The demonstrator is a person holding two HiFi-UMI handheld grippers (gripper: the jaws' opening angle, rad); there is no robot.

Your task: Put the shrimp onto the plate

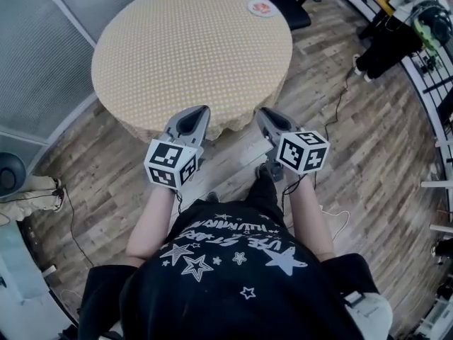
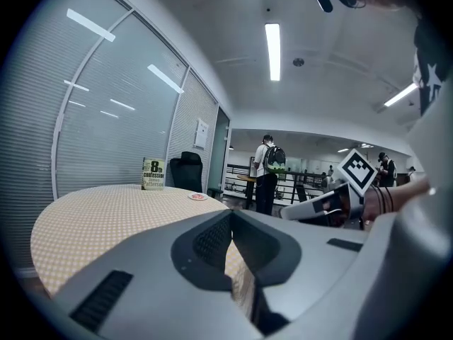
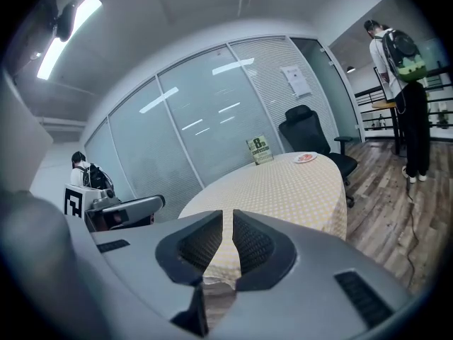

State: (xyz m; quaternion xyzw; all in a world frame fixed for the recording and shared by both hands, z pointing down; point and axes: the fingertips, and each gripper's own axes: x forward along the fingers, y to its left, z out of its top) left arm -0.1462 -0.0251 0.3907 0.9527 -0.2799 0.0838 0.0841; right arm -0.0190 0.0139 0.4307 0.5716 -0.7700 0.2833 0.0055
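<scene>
The 2 grippers, left and right, hover at the table's near edge, jaws pressed together, empty. The plate sits at the far edge.

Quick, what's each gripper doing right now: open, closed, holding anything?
Left gripper: closed, holding nothing.
Right gripper: closed, holding nothing.

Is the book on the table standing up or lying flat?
Standing up: the book rises from the tablecloth, front cover facing the left gripper view.
</scene>
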